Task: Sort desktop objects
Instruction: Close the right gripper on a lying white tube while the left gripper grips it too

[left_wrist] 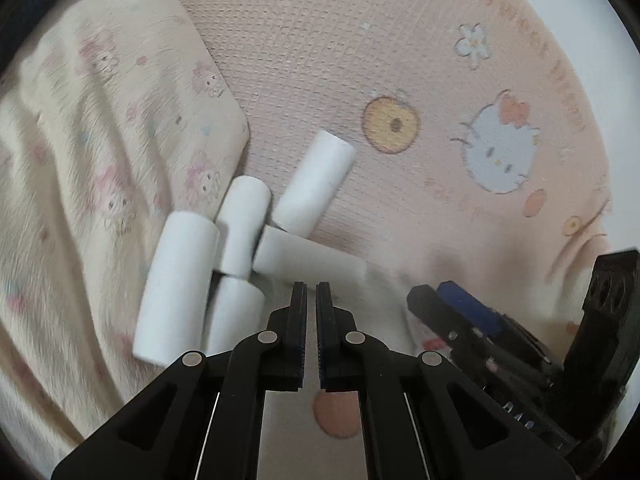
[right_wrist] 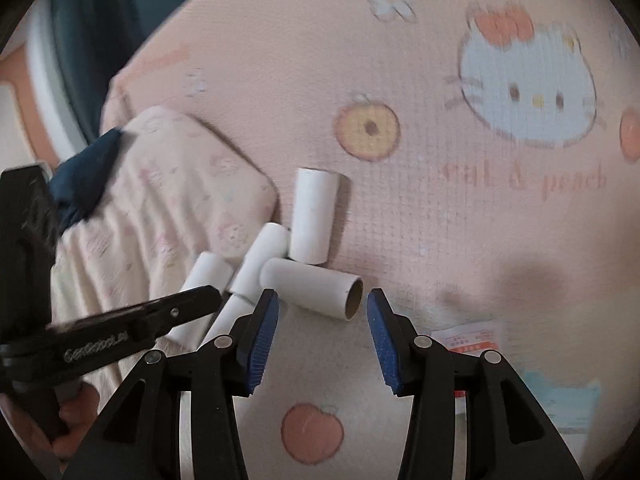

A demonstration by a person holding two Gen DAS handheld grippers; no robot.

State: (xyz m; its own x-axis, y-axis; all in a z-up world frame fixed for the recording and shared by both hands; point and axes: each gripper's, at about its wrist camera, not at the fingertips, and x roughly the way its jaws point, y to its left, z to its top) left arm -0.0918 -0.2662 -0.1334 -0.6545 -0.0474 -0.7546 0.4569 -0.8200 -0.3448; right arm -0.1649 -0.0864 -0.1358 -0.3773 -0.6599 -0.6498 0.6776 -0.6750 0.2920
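Note:
Several white cardboard tubes (left_wrist: 316, 184) lie in a loose heap on the pink mat, against the edge of a cream cloth. My left gripper (left_wrist: 311, 288) hovers just short of the heap, shut with nothing between its pads. It also shows in the right wrist view (right_wrist: 212, 294), over the left of the pile. My right gripper (right_wrist: 325, 300) is open. The nearest tube (right_wrist: 316, 288) lies on its side with its brown open end between the blue pads (right_wrist: 264, 328), which do not press on it. Another tube (right_wrist: 314, 216) lies just beyond. In the left wrist view the right gripper (left_wrist: 440, 300) comes in from the lower right.
A folded cream cloth (left_wrist: 100, 160) with pink prints lies left of the tubes, with a dark blue cloth (right_wrist: 88, 168) behind it. The pink cartoon-cat mat (left_wrist: 400, 60) stretches to the right. A small packet with a red label (right_wrist: 468, 340) lies near my right fingers. A hand (right_wrist: 72, 412) holds the left gripper.

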